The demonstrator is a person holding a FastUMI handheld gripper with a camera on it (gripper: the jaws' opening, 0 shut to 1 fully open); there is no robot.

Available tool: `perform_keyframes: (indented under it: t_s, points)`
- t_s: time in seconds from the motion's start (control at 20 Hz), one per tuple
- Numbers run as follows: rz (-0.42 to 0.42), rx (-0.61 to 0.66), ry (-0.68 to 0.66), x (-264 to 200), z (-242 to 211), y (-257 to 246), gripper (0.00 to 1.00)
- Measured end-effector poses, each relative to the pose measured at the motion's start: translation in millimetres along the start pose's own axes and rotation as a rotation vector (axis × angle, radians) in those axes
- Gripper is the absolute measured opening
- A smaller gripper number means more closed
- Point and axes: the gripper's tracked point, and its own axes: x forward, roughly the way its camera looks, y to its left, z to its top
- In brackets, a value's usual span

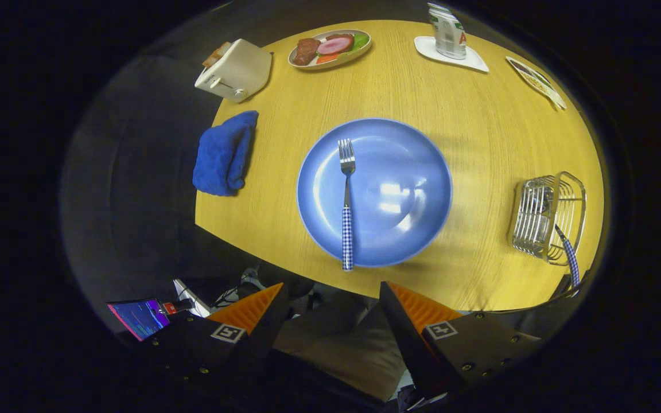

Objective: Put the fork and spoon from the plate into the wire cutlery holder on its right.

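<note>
The hand-held gripper (330, 301) hangs wide open and empty, short of the counter (468, 126). Just beyond its fingers the fork (346, 206) lies on the blue plate (399, 166). To the right, a checked handle (568, 258) leans from the wire cutlery holder (537, 218).

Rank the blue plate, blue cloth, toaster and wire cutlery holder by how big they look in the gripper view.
1. Blue plate, plainly the largest.
2. Wire cutlery holder, blue cloth and toaster: these look alike, and the fisheye bend makes ranking them unsure.

The hand-held gripper hangs open short of the plate, holding nothing.
</note>
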Motion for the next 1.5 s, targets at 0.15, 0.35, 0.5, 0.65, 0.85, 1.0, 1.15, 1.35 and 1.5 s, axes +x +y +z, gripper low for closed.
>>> perform_keyframes:
  t_s: [0.15, 0.35, 0.5, 0.65, 0.85, 1.0, 1.15, 1.35, 1.5]
  points:
    - [-0.054, 0.001, 0.023, 16, 12, -3, 0.98]
    - [-0.147, -0.038, 0.066, 41, 21, -11, 0.98]
    - [-0.186, -0.07, 0.096, 58, 22, -13, 0.98]
    - [-0.216, -0.085, 0.098, 70, 31, -19, 0.98]
    - [-0.216, -0.09, 0.096, 80, 40, -24, 0.96]
    - [-0.229, -0.09, 0.118, 88, 37, -31, 0.89]
    - [-0.227, -0.088, 0.145, 94, 31, -31, 0.48]
    - [-0.237, -0.083, 0.139, 95, 33, -34, 0.17]
    - [-0.255, -0.103, 0.155, 87, 31, -39, 0.07]
